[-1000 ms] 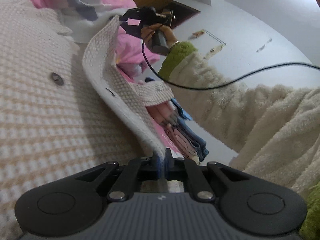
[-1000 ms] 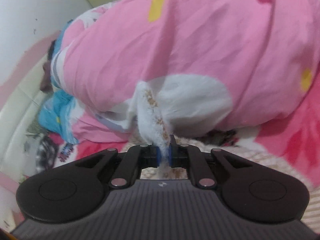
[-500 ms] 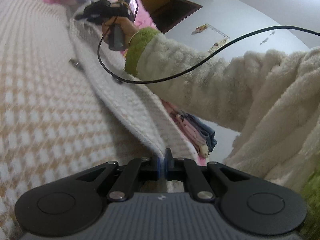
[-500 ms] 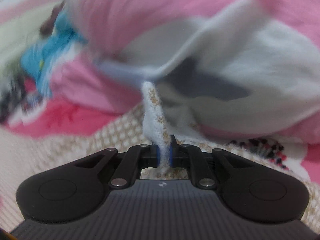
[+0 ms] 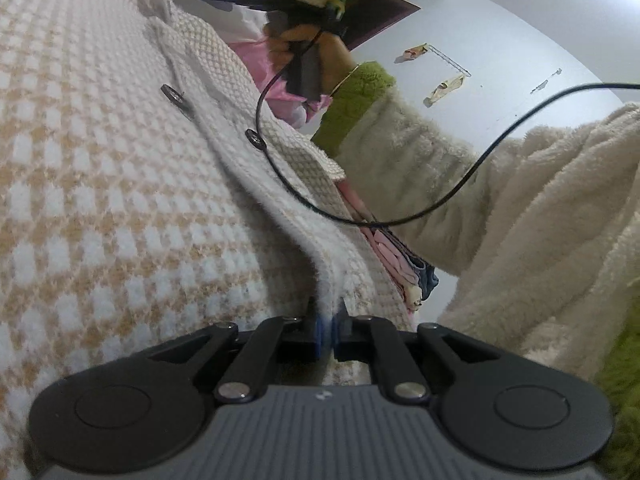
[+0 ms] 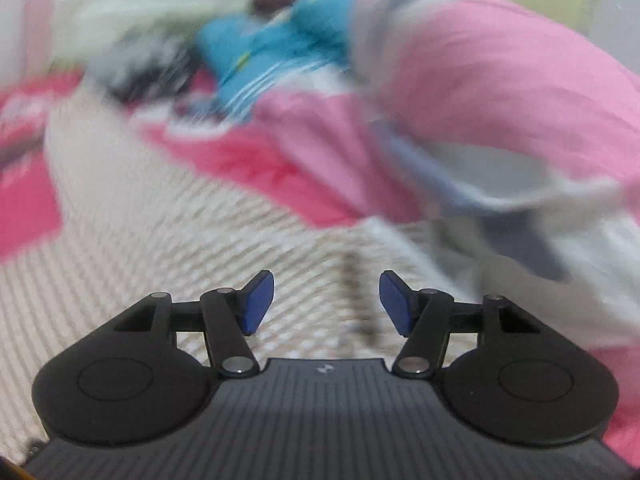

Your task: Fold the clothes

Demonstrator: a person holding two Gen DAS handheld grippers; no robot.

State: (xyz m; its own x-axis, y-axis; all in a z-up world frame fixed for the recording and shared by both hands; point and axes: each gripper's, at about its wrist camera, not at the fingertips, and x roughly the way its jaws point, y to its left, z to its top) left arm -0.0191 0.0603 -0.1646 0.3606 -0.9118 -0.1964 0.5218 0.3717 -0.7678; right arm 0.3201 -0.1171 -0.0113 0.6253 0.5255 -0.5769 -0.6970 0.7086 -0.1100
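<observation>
The cardigan [image 5: 120, 200] is laid flat across frame left, its front edge now released by the right gripper [image 6: 326, 304], fingers wide; the left gripper [image 5: 326, 320] is still pinched on the hem.

Pink quilt with white patches [image 6: 500, 80] heaped on bed, blurred. Teal-blue striped cloth [image 6: 272, 52] behind it. Thin black cable [image 5: 460, 196] looping across fluffy cream sleeve with green cuff [image 5: 460, 176]. White wall [image 5: 520, 32].
</observation>
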